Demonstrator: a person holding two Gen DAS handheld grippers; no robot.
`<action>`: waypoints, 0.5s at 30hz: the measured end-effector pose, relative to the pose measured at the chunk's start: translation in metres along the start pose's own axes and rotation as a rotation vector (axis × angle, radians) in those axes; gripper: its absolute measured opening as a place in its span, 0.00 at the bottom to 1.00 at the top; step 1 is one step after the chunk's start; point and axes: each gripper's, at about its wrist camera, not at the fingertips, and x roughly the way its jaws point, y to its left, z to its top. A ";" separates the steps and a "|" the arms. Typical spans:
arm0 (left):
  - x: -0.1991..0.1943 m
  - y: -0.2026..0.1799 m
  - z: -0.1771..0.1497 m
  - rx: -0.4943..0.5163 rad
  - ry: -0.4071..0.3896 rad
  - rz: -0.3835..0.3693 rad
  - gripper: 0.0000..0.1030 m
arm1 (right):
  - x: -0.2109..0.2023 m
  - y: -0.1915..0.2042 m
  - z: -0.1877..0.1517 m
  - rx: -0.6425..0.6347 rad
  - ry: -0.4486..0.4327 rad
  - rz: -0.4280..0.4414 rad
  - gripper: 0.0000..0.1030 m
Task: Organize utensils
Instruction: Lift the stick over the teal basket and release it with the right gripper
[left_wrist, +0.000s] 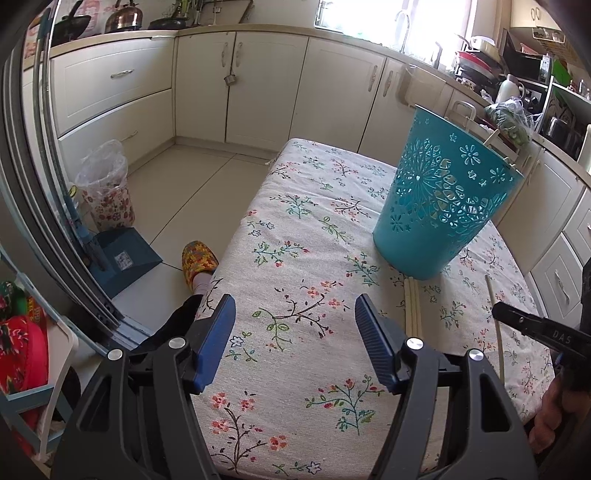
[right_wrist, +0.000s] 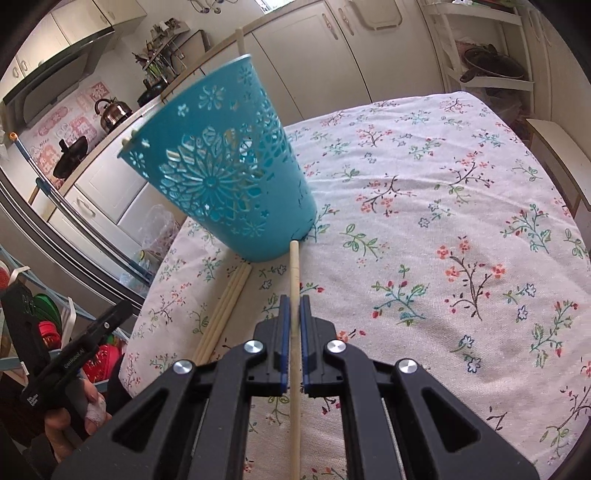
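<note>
1. The right tool (right_wrist: 294, 314) was clamped tight on one pale chopstick (right_wrist: 294, 273), whose tip pointed to 12 o'clock, at the foot of the teal basket (right_wrist: 221, 177).
2. The left tool (left_wrist: 295, 332) stood wide, nothing between its blue pads, above the flowered surface (left_wrist: 295, 221).
3. More chopsticks (right_wrist: 225, 306) lay on the cloth at 6 o'clock of the basket, others stood inside it.

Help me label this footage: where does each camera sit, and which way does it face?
Left wrist: on the open left gripper, facing the teal basket; a slippered foot shows.
Right wrist: on the right gripper, shut on a chopstick, facing the basket; a hand shows.
Shared: basket, floral tablecloth, loose chopsticks.
</note>
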 end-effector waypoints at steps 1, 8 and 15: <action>0.000 0.000 0.000 -0.001 0.000 -0.001 0.62 | -0.002 0.000 0.001 0.002 -0.007 0.004 0.06; 0.000 -0.001 0.001 0.000 -0.003 -0.004 0.62 | -0.027 0.001 0.013 0.015 -0.088 0.044 0.06; -0.004 0.000 0.002 -0.013 -0.009 -0.015 0.63 | -0.074 0.022 0.049 0.009 -0.247 0.130 0.06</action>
